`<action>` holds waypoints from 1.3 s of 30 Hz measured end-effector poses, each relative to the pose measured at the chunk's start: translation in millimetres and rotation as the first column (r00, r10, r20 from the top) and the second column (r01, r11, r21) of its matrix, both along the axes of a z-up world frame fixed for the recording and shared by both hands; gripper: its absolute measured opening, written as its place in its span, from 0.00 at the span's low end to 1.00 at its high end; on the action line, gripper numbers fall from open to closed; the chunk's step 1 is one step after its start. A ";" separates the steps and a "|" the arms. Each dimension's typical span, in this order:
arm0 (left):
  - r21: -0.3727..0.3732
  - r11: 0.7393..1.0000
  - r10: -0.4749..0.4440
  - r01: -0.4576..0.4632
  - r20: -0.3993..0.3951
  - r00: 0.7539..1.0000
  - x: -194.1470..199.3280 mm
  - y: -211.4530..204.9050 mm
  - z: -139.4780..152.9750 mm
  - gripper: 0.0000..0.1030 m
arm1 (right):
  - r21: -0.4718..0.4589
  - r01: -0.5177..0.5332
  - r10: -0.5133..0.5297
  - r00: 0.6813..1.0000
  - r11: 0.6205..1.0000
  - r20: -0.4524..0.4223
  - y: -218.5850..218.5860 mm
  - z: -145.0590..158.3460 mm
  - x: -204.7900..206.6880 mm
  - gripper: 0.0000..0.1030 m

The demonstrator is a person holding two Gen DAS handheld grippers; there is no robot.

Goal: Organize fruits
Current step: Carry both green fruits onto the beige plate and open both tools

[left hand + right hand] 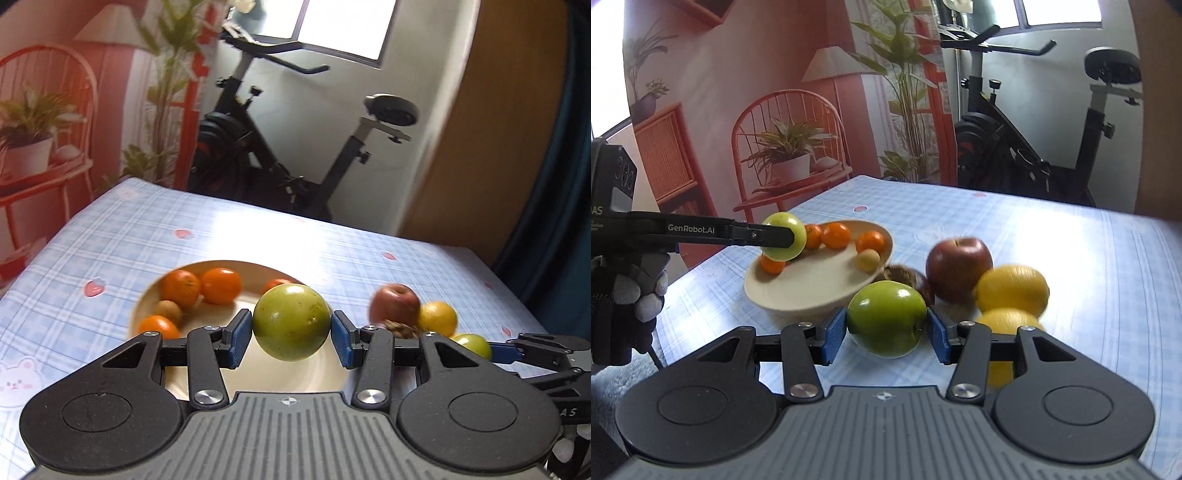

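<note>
Each gripper is clamped on a green apple: the left gripper (291, 334) pinches a paler green apple (291, 322) between its blue pads, held above the near side of the cream bowl (798, 291), and the right gripper (886, 334) squeezes a darker green apple (887, 318) just in front of the bowl's near rim, seemingly clear of the checked tablecloth (1071, 258). The bowl already holds several oranges (221, 285) and a small tan fruit (868, 260). To the right of the bowl, a red apple (958, 269) and two lemons (1012, 284) sit crowded together on the cloth. The main risk is a slip: each apple is round and smooth and gripped only at its sides, so a quick swing could roll it out. Releasing from too high could knock oranges over the shallow rim. With both grippers converging on the bowl, they might also collide.
</note>
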State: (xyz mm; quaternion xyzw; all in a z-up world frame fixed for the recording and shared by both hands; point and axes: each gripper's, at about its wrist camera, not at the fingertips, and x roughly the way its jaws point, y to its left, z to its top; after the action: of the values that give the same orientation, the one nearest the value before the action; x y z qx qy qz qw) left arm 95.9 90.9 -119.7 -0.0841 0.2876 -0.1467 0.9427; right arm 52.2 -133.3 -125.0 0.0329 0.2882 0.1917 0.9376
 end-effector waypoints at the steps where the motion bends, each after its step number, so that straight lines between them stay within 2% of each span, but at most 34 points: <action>1: -0.014 1.000 0.009 -0.009 -0.009 1.000 3.8 7.1 1.6 0.48 | 0.002 -0.009 0.009 1.000 1.000 0.004 3.1 3.4 5.0 0.49; 8: 0.007 0.999 0.032 -0.032 -0.084 0.996 36.5 26.7 -6.3 0.48 | -0.010 -0.105 0.104 0.995 0.994 -0.003 46.5 16.2 52.5 0.49; 11: 0.018 0.998 0.057 -0.055 -0.126 0.990 50.6 32.8 -14.3 0.48 | -0.078 -0.158 0.158 0.987 0.984 -0.014 71.3 14.2 75.1 0.49; 14: 0.017 0.998 0.060 -0.058 -0.129 0.990 55.0 35.5 -16.5 0.48 | -0.153 -0.200 0.199 0.980 0.968 -0.026 89.6 7.7 97.7 0.49; 17: 0.005 0.999 0.049 -0.048 -0.144 0.988 61.8 37.6 -19.7 0.48 | -0.233 -0.248 0.246 0.969 0.941 -0.036 105.4 0.0 114.6 0.49; 20: -0.013 0.999 0.050 -0.052 -0.155 0.987 66.9 41.1 -24.2 0.48 | -0.319 -0.303 0.299 0.952 0.898 -0.062 121.1 -13.9 126.9 0.49; 24: -0.044 0.997 0.056 -0.064 -0.167 0.984 70.8 45.3 -27.5 0.48 | -0.392 -0.347 0.339 0.936 0.852 -0.091 133.1 -30.9 135.5 0.49; 31: -0.092 0.993 0.057 -0.074 -0.180 0.982 72.5 52.3 -29.9 0.48 | -0.474 -0.354 0.355 0.930 0.806 -0.092 144.8 -45.5 147.1 0.49; 39: -0.145 0.984 0.078 -0.105 -0.178 0.981 71.5 59.2 -28.5 0.48 | -0.514 -0.340 0.366 0.929 0.787 -0.055 154.5 -47.0 147.6 0.50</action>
State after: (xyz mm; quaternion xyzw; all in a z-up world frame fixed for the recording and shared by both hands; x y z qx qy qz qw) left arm 167.4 150.0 -148.3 -0.1820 0.3515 -0.1171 0.9108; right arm 199.8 21.2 -172.0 -0.2779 0.3077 0.2800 0.8659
